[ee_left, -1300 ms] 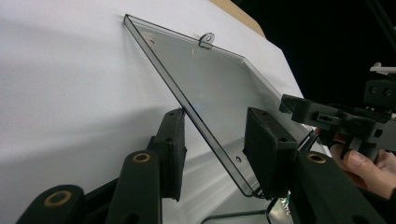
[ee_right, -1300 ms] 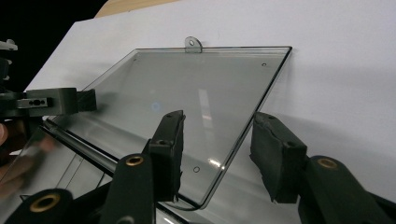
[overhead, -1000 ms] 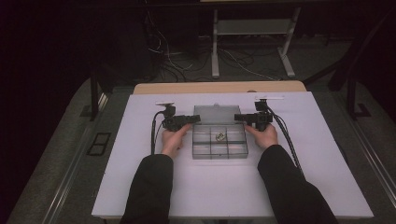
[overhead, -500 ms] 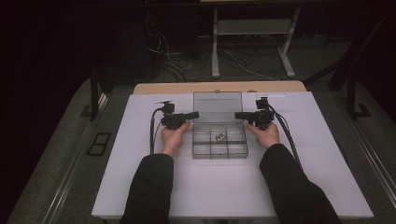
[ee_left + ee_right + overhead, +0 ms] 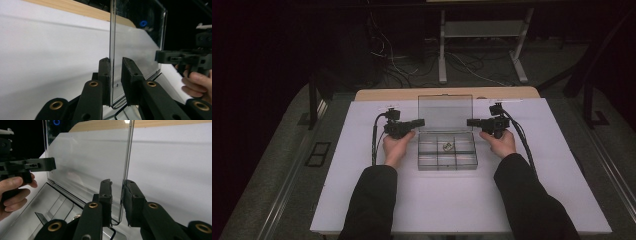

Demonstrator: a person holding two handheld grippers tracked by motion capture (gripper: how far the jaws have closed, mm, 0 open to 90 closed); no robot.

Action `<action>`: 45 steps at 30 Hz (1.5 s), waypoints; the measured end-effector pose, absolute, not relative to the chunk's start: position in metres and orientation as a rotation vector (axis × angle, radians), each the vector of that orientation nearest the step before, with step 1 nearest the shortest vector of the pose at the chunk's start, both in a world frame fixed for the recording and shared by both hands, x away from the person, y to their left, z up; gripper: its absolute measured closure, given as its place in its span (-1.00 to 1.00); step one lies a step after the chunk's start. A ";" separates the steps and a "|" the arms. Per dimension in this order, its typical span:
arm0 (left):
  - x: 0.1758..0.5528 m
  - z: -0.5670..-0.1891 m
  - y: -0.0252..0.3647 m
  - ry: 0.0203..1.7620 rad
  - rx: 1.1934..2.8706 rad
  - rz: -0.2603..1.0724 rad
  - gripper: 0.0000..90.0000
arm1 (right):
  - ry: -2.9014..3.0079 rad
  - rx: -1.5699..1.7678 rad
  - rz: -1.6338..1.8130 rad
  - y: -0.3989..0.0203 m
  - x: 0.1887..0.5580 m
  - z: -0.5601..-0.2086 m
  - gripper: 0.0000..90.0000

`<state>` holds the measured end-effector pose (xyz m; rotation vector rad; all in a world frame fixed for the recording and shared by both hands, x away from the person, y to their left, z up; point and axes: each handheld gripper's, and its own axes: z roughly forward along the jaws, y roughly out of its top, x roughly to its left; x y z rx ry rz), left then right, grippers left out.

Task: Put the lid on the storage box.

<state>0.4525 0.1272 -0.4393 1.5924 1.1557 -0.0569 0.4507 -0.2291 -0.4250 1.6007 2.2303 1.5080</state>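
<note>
High view, box [image 5: 447,157]: we are seeing it sitting mid-table between our hands, a small item [image 5: 445,146] inside.
Lid [image 5: 445,113]: standing upright behind the box.
Left gripper [image 5: 418,122]: straddling the lid's left edge, jaws parted.
Right gripper [image 5: 472,122]: straddling the right edge, jaws parted.

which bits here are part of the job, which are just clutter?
In the job:
- clear box
- its lid, standing up
- left gripper, jaws astride lid edge
- right gripper, same on the other edge
- small item in box

Lying about:
- floor cables
- white frame
</note>
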 end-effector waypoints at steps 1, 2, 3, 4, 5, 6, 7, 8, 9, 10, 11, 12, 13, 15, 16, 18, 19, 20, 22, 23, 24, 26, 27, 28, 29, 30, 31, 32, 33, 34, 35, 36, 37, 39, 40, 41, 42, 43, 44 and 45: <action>0.452 -0.439 0.127 1.152 1.599 -0.043 0.69 | 2.233 1.601 1.508 -0.229 0.450 -0.425 0.71; 0.452 -0.439 0.126 1.152 1.603 -0.038 0.67 | 2.234 1.597 1.507 -0.229 0.450 -0.425 0.71; 0.453 -0.439 0.126 1.155 1.602 -0.045 0.67 | 2.234 1.598 1.507 -0.229 0.450 -0.425 0.71; 0.454 -0.439 0.127 1.155 1.607 -0.052 0.67 | 2.233 1.598 1.509 -0.229 0.450 -0.425 0.71; 0.455 -0.438 0.126 1.157 1.597 -0.052 0.66 | 2.233 1.597 1.510 -0.229 0.451 -0.425 0.71; 0.455 -0.437 0.126 1.157 1.594 -0.050 0.64 | 2.234 1.595 1.511 -0.229 0.451 -0.425 0.71; 0.456 -0.436 0.126 1.158 1.588 -0.050 0.63 | 2.237 1.590 1.511 -0.229 0.451 -0.425 0.71; 0.457 -0.435 0.126 1.157 1.578 -0.048 0.60 | 2.238 1.582 1.508 -0.229 0.450 -0.425 0.71; 0.458 -0.434 0.125 1.152 1.573 -0.044 0.60 | 2.238 1.580 1.507 -0.229 0.450 -0.425 0.71; 0.459 -0.432 0.124 1.155 1.572 -0.037 0.60 | 2.239 1.574 1.506 -0.229 0.450 -0.425 0.71; 0.460 -0.431 0.124 1.155 1.565 -0.026 0.60 | 2.240 1.570 1.505 -0.229 0.450 -0.425 0.71; 0.460 -0.430 0.123 1.158 1.567 -0.016 0.62 | 2.241 1.566 1.503 -0.229 0.450 -0.424 0.71; 0.461 -0.430 0.123 1.161 1.567 -0.019 0.63 | 2.241 1.559 1.504 -0.229 0.450 -0.424 0.71; 0.462 -0.432 0.125 1.164 1.553 -0.042 0.65 | 2.242 1.560 1.498 -0.229 0.450 -0.425 0.71; 0.462 -0.432 0.125 1.162 1.548 -0.048 0.66 | 2.241 1.562 1.499 -0.229 0.450 -0.425 0.71; 0.461 -0.432 0.125 1.155 1.554 -0.039 0.67 | 2.244 1.567 1.502 -0.229 0.451 -0.424 0.70; 0.461 -0.431 0.125 1.156 1.558 -0.035 0.67 | 2.246 1.562 1.500 -0.229 0.451 -0.424 0.70; 0.461 -0.431 0.125 1.155 1.560 -0.034 0.67 | 2.248 1.563 1.493 -0.229 0.451 -0.423 0.68; 0.460 -0.431 0.125 1.155 1.559 -0.034 0.67 | 2.222 1.552 1.501 -0.229 0.452 -0.422 0.64; 0.460 -0.431 0.125 1.154 1.559 -0.032 0.67 | 2.200 1.550 1.520 -0.229 0.453 -0.421 0.60; 0.460 -0.431 0.124 1.154 1.557 -0.031 0.67 | 2.178 1.557 1.542 -0.230 0.454 -0.418 0.58; 0.460 -0.431 0.125 1.152 1.562 -0.028 0.67 | 2.171 1.555 1.540 -0.230 0.458 -0.413 0.56; 0.460 -0.430 0.125 1.150 1.564 -0.027 0.67 | 2.172 1.549 1.535 -0.229 0.460 -0.410 0.56; 0.460 -0.430 0.125 1.148 1.563 -0.025 0.67 | 2.177 1.545 1.527 -0.228 0.462 -0.407 0.56; 0.459 -0.430 0.125 1.144 1.563 -0.024 0.67 | 2.175 1.551 1.524 -0.227 0.464 -0.405 0.56; 0.459 -0.430 0.125 1.141 1.562 -0.023 0.67 | 2.175 1.548 1.523 -0.227 0.465 -0.403 0.56; 0.459 -0.431 0.125 1.140 1.561 -0.024 0.67 | 2.171 1.550 1.527 -0.227 0.466 -0.402 0.56; 0.459 -0.431 0.125 1.139 1.561 -0.023 0.67 | 2.166 1.550 1.530 -0.227 0.467 -0.401 0.57; 0.459 -0.431 0.125 1.139 1.561 -0.021 0.67 | 2.168 1.547 1.529 -0.227 0.467 -0.402 0.58; 0.459 -0.431 0.125 1.141 1.560 -0.021 0.67 | 2.164 1.554 1.530 -0.227 0.467 -0.403 0.60; 0.459 -0.431 0.125 1.141 1.559 -0.020 0.67 | 2.164 1.556 1.532 -0.227 0.468 -0.404 0.61; 0.459 -0.431 0.125 1.139 1.560 -0.017 0.67 | 2.167 1.561 1.532 -0.228 0.468 -0.405 0.62; 0.458 -0.431 0.125 1.138 1.559 -0.017 0.67 | 2.166 1.563 1.538 -0.228 0.468 -0.405 0.65; 0.457 -0.431 0.125 1.131 1.559 -0.009 0.66 | 2.169 1.561 1.540 -0.229 0.468 -0.405 0.68; 0.456 -0.431 0.125 1.129 1.561 -0.006 0.66 | 2.164 1.560 1.548 -0.229 0.467 -0.405 0.69; 0.455 -0.431 0.125 1.123 1.553 -0.002 0.66 | 2.168 1.557 1.550 -0.230 0.467 -0.404 0.70; 0.454 -0.431 0.125 1.120 1.550 -0.001 0.66 | 2.172 1.551 1.549 -0.230 0.465 -0.404 0.71; 0.453 -0.430 0.126 1.119 1.550 -0.002 0.66 | 2.173 1.546 1.547 -0.230 0.464 -0.403 0.71; 0.452 -0.430 0.126 1.111 1.542 -0.001 0.66 | 2.169 1.535 1.548 -0.230 0.462 -0.402 0.71; 0.451 -0.430 0.126 1.107 1.538 0.000 0.65 | 2.164 1.515 1.551 -0.230 0.459 -0.402 0.71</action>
